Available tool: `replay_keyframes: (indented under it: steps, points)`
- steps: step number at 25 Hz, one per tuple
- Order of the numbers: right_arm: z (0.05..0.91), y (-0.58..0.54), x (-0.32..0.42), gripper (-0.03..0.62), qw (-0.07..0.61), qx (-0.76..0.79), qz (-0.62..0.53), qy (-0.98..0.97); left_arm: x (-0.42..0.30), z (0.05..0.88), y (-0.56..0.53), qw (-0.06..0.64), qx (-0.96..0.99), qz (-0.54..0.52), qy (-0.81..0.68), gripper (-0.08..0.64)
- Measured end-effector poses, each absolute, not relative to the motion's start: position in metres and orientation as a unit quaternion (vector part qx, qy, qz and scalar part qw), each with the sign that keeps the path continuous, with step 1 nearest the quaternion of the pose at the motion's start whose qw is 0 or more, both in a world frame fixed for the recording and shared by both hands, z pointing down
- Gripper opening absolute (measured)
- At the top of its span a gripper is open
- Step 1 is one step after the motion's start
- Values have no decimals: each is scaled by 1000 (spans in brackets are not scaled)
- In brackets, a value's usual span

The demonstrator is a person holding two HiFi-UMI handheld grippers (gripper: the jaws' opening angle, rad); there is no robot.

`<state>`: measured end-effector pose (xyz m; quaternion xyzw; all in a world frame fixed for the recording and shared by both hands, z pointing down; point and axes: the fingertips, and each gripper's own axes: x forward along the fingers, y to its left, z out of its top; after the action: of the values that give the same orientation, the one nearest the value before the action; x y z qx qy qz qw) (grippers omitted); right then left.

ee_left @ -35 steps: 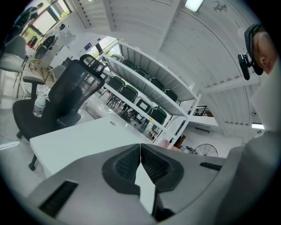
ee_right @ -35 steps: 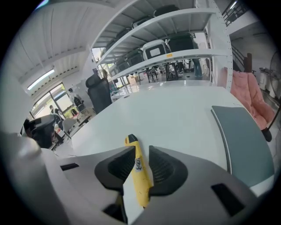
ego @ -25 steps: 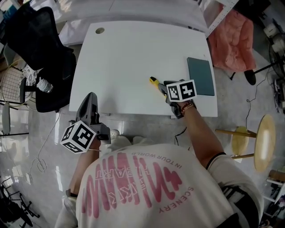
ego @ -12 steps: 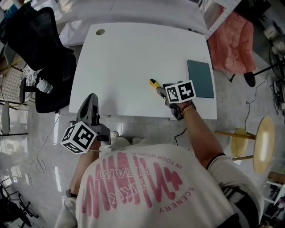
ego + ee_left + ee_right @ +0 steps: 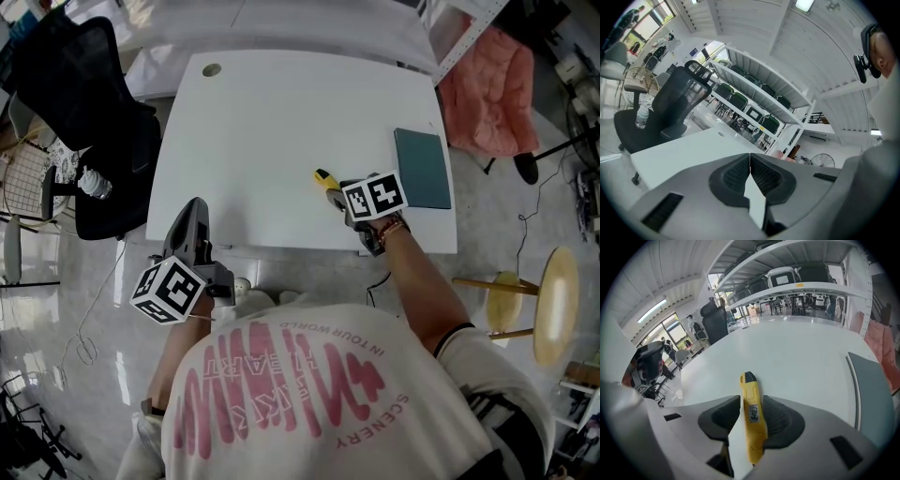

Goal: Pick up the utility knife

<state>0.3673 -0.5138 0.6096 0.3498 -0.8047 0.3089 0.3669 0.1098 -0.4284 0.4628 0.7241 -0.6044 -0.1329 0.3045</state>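
Note:
A yellow utility knife (image 5: 324, 177) with a black tip lies on the white table (image 5: 272, 122), right of its middle and near the front edge. My right gripper (image 5: 337, 191) points steeply down over the knife's near end. In the right gripper view the knife (image 5: 752, 420) lies lengthwise between the two dark pads (image 5: 785, 420). The right gripper (image 5: 752, 403) has just been opening its jaws and stands open around the knife. My left gripper (image 5: 194, 208) hangs off the table's front left edge. In its own view the left gripper (image 5: 750, 161) is shut with nothing in it.
A dark teal flat pad (image 5: 422, 166) lies at the table's right edge, close to the right gripper. A black office chair (image 5: 84, 103) stands left of the table. A pink cloth (image 5: 487, 84) and a round wooden stool (image 5: 553, 300) are on the right.
The right gripper has edged slightly left along the knife. The left gripper and the knife have stayed where they were.

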Motion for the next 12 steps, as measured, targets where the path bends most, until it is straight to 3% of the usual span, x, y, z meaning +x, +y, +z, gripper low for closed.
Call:
replay_keyframes:
  steps: [12]
  points:
    - [615, -516, 363, 153, 408, 349, 282, -795, 105, 468, -437, 310, 728, -134, -596, 25]
